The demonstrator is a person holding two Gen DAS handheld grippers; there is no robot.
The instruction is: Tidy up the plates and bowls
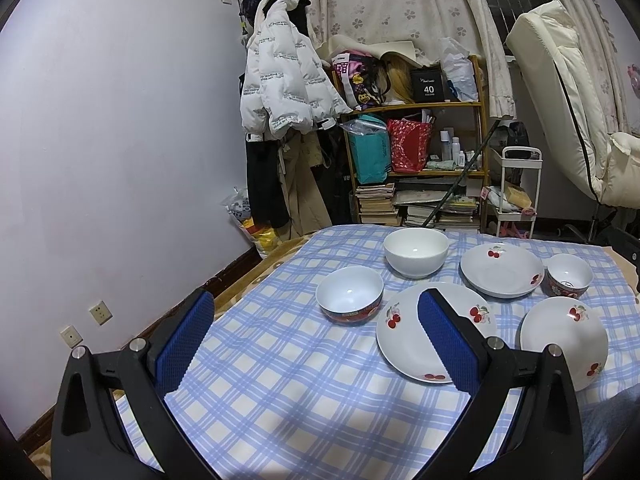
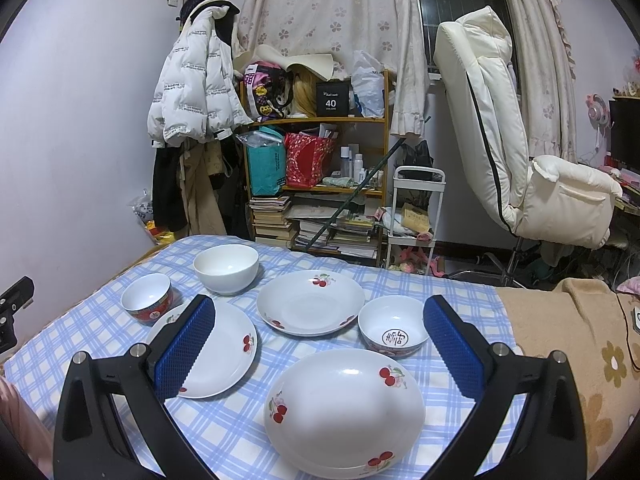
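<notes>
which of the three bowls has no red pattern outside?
The plain white ceramic bowl at the table's far edge, the biggest. The two smaller red-banded bowls have patterned outsides.

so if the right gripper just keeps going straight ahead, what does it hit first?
Probably the near cherry plate: it lies low between the open right gripper fingers. Beyond it lie the far cherry plate and the bowl with the character inside. Height over the checked tablecloth is unclear.

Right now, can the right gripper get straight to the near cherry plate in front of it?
Probably yes. The right gripper is open, and the near cherry plate lies directly ahead between its fingers with nothing on it. The small bowl sits just behind the plate's far rim.
</notes>
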